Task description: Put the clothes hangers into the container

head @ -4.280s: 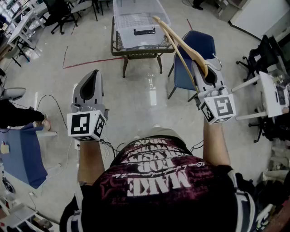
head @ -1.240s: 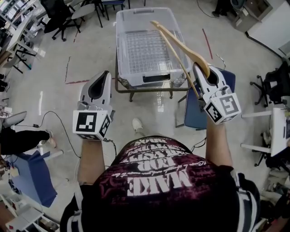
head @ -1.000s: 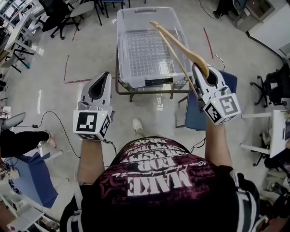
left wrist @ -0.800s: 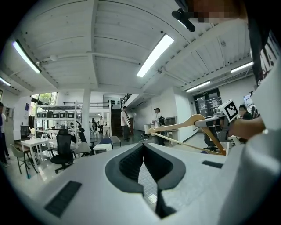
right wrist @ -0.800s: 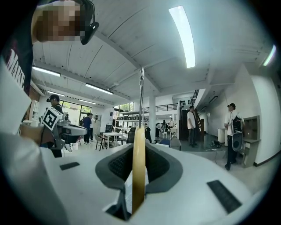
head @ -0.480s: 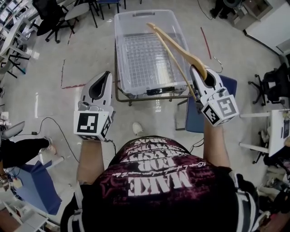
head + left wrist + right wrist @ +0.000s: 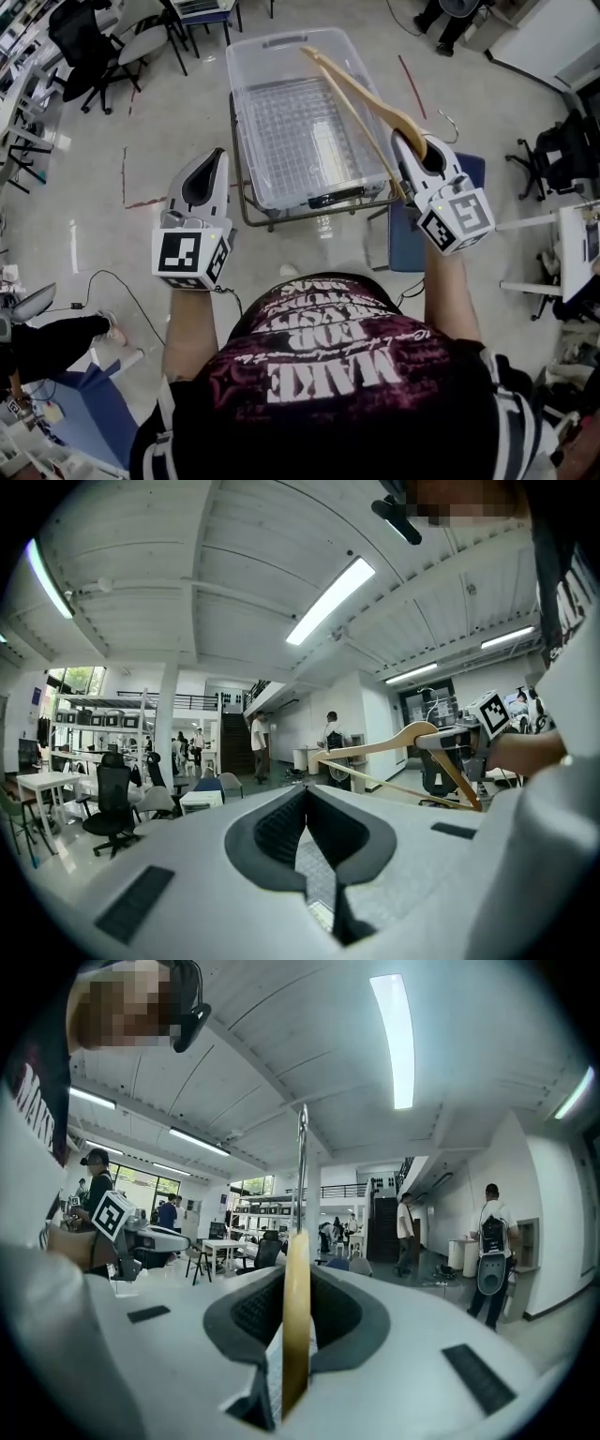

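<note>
A wooden clothes hanger (image 7: 361, 94) is clamped in my right gripper (image 7: 398, 139), which is shut on its thick end near the metal hook (image 7: 453, 122). The hanger slants up and left over the right side of the clear plastic container (image 7: 246, 141). In the right gripper view the hanger (image 7: 296, 1316) stands edge-on between the jaws of that gripper (image 7: 298, 1265). My left gripper (image 7: 216, 156) is held left of the container's near corner, shut with nothing in it. In the left gripper view its jaws (image 7: 305, 794) meet, and the hanger (image 7: 394, 747) shows at the right.
The container looks empty and rests on a small metal-framed table (image 7: 281, 214). A blue chair (image 7: 408, 239) stands under my right arm. Office chairs (image 7: 94, 47) and desks lie at the far left, and a cable (image 7: 112, 281) runs across the floor.
The container and its table have drawn nearer and sit lower in the head view. Both grippers keep their pose, the right one still holding the hanger over the container.
</note>
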A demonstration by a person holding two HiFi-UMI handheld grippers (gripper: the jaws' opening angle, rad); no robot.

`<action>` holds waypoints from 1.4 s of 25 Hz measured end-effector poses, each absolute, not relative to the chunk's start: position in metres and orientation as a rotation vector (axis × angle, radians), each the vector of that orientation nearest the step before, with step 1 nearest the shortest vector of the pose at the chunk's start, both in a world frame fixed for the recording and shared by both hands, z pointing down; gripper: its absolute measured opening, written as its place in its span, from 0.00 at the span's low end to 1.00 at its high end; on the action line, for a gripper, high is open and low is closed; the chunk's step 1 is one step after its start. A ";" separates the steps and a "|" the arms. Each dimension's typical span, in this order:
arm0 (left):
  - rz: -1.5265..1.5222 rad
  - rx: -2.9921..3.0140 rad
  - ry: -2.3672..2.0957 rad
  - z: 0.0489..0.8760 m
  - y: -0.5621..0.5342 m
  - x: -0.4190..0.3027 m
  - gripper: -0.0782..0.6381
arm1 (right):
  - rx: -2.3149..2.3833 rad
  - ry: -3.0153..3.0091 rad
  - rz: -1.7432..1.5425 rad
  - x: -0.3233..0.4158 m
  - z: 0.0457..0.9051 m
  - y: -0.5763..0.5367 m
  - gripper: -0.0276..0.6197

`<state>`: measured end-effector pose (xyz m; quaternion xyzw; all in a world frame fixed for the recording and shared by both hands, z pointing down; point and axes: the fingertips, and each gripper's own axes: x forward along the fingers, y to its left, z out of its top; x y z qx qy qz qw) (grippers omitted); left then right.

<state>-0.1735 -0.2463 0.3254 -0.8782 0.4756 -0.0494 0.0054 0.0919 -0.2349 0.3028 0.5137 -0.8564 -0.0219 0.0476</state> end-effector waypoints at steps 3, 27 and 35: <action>-0.139 -2.773 1.475 0.329 -0.248 -0.167 0.12 | 1.571 -2.589 -0.082 0.097 0.299 -0.233 0.14; -0.236 -2.767 1.554 0.346 -0.377 -0.099 0.12 | 1.423 -2.727 0.060 0.141 0.322 -0.382 0.14; -0.305 -2.777 1.642 0.376 -0.398 -0.090 0.12 | 1.328 -2.736 0.202 0.144 0.367 -0.432 0.14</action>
